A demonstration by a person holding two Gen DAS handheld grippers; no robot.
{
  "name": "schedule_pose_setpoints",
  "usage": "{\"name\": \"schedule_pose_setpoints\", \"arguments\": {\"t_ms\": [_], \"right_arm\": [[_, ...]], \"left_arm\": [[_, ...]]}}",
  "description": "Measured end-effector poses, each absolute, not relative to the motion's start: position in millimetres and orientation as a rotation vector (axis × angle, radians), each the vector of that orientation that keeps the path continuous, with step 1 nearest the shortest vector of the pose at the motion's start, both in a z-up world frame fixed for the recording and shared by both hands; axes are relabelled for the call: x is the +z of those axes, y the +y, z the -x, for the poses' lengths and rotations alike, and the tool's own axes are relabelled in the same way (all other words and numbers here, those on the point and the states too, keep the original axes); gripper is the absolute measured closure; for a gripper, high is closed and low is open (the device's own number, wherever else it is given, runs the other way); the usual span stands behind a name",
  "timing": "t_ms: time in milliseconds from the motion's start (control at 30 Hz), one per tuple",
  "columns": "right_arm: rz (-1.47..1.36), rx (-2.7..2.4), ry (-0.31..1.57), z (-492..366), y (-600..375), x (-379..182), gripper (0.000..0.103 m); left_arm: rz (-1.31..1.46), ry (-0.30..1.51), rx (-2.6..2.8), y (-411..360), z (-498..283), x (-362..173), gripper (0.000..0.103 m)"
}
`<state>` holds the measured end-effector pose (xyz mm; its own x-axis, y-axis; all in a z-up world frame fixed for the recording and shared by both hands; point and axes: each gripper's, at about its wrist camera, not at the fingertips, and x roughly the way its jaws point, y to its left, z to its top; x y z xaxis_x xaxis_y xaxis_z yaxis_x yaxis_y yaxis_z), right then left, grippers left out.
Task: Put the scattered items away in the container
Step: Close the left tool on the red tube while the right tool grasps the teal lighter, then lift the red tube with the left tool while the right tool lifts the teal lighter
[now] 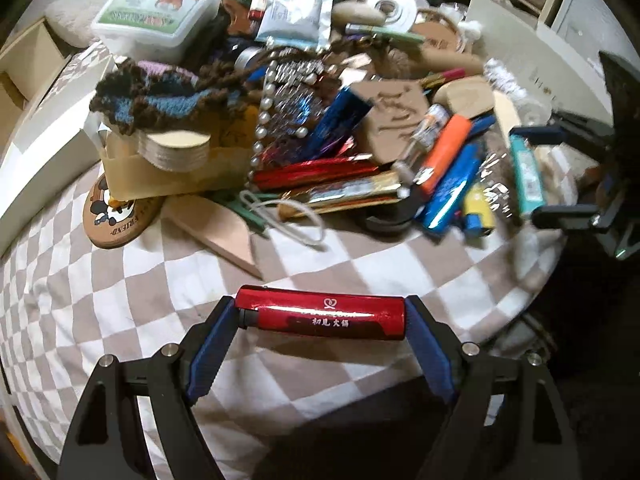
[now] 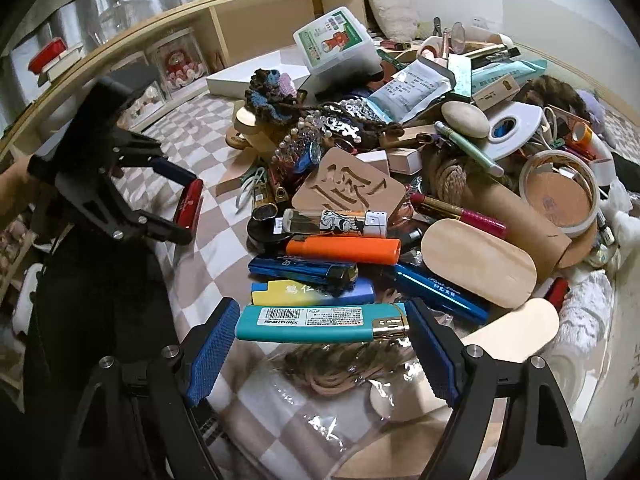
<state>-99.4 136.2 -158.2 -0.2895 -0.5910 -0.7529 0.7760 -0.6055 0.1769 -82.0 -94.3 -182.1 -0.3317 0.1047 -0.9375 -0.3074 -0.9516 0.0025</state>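
A checkered cloth (image 1: 100, 320) covers the surface, with a wooden shelf (image 2: 224, 20) behind it

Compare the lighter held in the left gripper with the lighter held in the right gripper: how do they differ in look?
The red lighter in the left gripper is glossy metallic with white characters and a small logo; the teal lighter in the right gripper is matte with a white barcode label. The teal lighter shows a gold metal cap, the red lighter a black end. Both lie crosswise, clamped end to end between blue pads.
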Motion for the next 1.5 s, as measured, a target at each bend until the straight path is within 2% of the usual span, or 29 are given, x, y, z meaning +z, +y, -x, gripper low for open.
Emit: {"name": "schedule_pose_setpoints", "arguments": {"t_ms": [167,300,567,1200,1500], "right_arm": [[-1.058,-2.021,0.220,97.2,143.1,-157.2,0.019],[-1.102,-2.051,0.157,97.9,150.2,-159.2,0.019],[-1.135,-2.155,0.050,96.2,167.5,-157.2,0.019],[-1.012,-2.480,-0.209,90.5,226.7,-120.3,0.019],[-0.855,-2.596,-0.267,78.0,247.3,-71.2,0.019]], "left_arm": [[1.592,0.140,2.416,-86.0,76.0,-172.9,0.020],[1.575,0.017,2.480,-76.2,70.3,-136.1,0.020],[1.472,-0.166,2.582,-63.2,69.8,-124.8,0.020],[1.271,-0.370,2.737,-23.7,57.0,-113.8,0.020],[1.144,-0.429,2.749,-22.6,48.8,-82.8,0.020]]}}
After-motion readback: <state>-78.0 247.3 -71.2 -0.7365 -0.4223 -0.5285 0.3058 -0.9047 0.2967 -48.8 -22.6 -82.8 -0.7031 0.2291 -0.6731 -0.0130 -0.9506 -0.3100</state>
